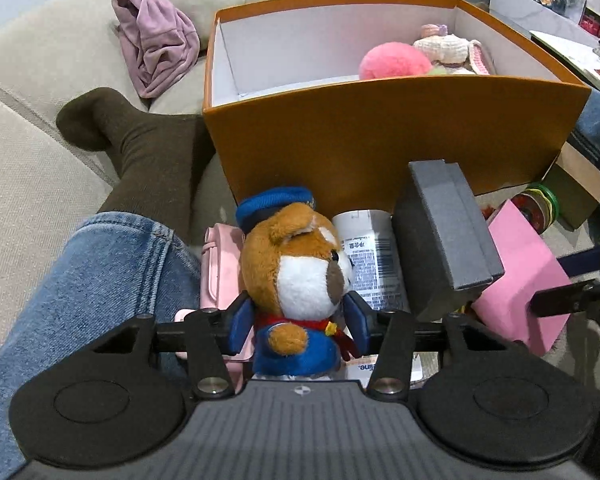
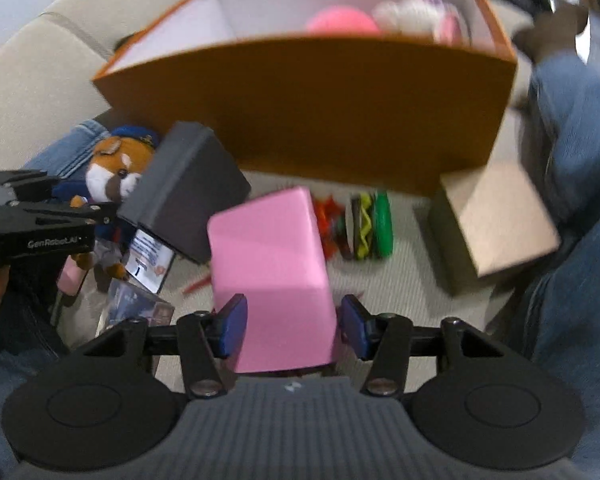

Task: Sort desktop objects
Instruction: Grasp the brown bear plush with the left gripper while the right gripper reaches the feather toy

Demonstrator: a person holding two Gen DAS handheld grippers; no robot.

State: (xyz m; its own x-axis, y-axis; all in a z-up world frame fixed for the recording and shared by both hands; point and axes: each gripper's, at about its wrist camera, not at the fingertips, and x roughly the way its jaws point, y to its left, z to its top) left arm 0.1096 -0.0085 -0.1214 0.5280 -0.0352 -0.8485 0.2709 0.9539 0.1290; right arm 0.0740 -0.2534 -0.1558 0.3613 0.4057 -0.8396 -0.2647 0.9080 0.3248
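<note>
The plush dog [image 1: 296,272] sits before the box [image 1: 380,136], a carton [image 1: 370,256] behind it, the case [image 1: 448,236] to its right.

Right gripper [image 2: 291,322] straddles pink box [image 2: 270,268], pads beside its sides; orange box [image 2: 320,108] behind.
</note>
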